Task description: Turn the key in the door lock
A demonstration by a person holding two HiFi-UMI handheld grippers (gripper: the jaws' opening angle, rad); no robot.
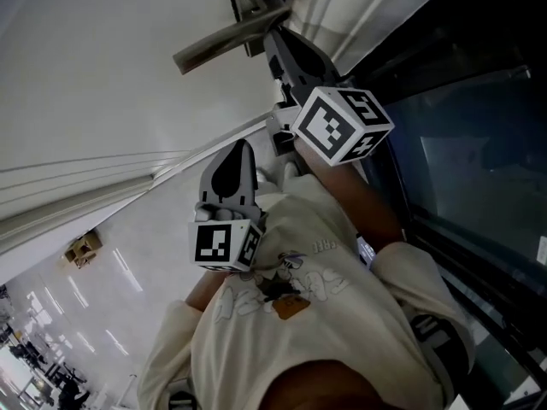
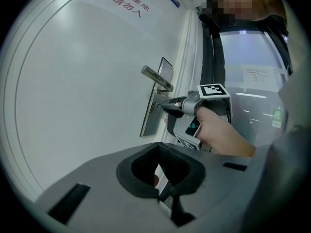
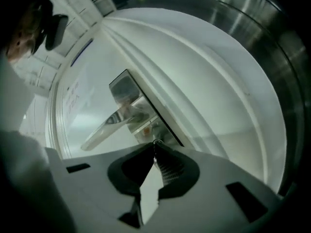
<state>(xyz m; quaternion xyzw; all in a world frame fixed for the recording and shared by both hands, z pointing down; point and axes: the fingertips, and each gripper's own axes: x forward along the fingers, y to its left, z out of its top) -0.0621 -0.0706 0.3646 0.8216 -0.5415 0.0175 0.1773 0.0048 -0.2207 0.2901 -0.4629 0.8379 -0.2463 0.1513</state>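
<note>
The small, stiff key [image 3: 156, 141] sits in the lock [image 2: 151, 120] below the handle [image 3: 104, 130], its head pinched in the right gripper's [image 3: 154, 150] closed jaws, probably a slippery hold for twisting, while the left gripper [image 2: 159, 152] is closed and empty.

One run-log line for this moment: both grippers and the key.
right gripper: jaws shut on key in door lock | left gripper: jaws shut, empty, off the door

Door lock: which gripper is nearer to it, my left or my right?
Right. The right gripper has its tips at the door lock, closed on the key below the handle. The left gripper hangs back from the door, touching nothing.
</note>
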